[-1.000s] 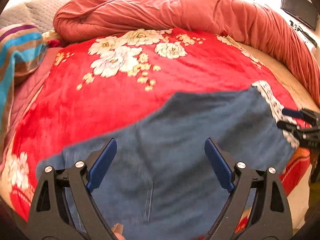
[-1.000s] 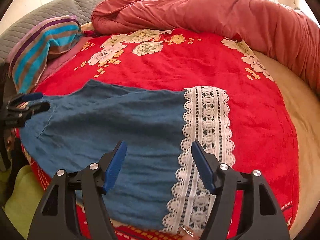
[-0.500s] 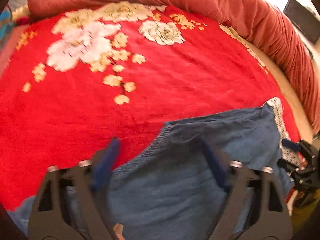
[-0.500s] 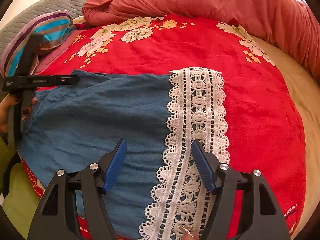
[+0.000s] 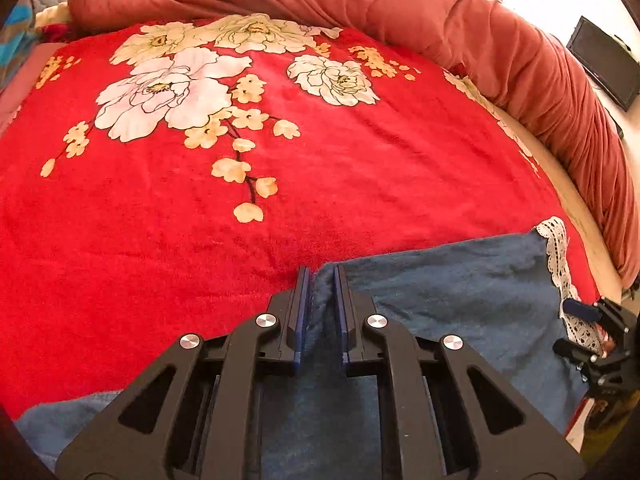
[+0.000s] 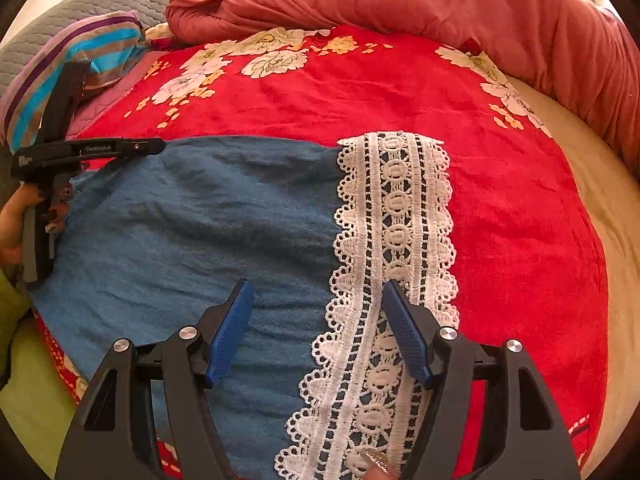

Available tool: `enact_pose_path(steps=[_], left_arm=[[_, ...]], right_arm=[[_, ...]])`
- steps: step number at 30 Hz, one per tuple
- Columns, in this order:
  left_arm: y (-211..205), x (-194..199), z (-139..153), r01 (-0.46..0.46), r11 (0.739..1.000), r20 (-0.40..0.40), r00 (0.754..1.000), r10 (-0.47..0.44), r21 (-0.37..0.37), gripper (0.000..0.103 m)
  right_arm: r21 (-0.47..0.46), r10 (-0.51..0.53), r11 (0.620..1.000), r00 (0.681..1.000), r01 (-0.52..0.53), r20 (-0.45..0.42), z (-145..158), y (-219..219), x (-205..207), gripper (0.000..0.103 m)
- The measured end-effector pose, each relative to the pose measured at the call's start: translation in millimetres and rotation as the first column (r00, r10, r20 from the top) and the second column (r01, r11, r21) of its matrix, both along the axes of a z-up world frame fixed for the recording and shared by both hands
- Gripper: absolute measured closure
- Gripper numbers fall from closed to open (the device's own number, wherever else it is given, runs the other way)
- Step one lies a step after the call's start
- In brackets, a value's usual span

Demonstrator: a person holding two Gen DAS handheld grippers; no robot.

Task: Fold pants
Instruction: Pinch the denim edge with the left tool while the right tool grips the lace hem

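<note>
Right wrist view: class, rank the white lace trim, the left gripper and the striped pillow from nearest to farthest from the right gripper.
1. White lace trim: lies between the open jaws of the right gripper.
2. Left gripper: far left, at the pants' edge.
3. Striped pillow: upper left, beyond it.

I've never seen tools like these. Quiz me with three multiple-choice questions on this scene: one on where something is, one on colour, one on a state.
1. Where is the white lace trim on the blue pants?
A. at the end near the right tool
B. at the end near the left tool
C. on the pillow

2. What colour is the floral blanket?
A. green
B. red
C. grey

3. What is the left tool doing?
A. hanging open
B. clamped on the pants' edge
C. holding the lace

Answers: 1 A, the lace lies under the open right tool. 2 B, red with pale flowers. 3 B, denim is pinched between its blue pads.
</note>
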State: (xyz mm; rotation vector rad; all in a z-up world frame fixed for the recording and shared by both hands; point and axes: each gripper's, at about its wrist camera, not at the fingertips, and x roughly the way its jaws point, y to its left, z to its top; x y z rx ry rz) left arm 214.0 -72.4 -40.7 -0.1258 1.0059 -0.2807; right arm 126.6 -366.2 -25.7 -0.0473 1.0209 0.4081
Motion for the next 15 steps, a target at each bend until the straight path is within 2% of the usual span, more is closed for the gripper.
enact_pose_path(steps=[5,9,11,13,15], left_arm=[[-4.0,-1.7,3.7,0.015,1.000,0.012,1.000,-0.016,0.024,0.097],[-0.6,-5.4,4.6,0.007,1.000,0.007,1.000,-0.007,0.008,0.083],[1.3,-6.5,3.5,0.004,1.000,0.003,1.000,-0.004,-0.002,0.081],[1.0,-7.3,2.7,0.005,1.000,0.004,1.000,-0.005,-0.001,0.081],[-0.2,-8.5,1.9,0.008,1.000,0.006,1.000,-0.008,0.008,0.081]], right_arm=[[0.101,-0.082,0.992,0.994,0.075,0.075,35.8,-25.0,30.8,0.037],[0.062,-0.127,0.990,0.990,0.123,0.061,32.6,-38.2,73.6,0.037],[0.046,-0.126,0.991,0.992,0.125,0.020,19.1,-41.5,95.6,0.037],[0.042,-0.122,0.992,0.992,0.123,-0.026,3.3,-42.4,107.4,0.045],[0.080,-0.082,0.993,0.994,0.088,-0.068,-9.6,-37.2,111.0,0.058]])
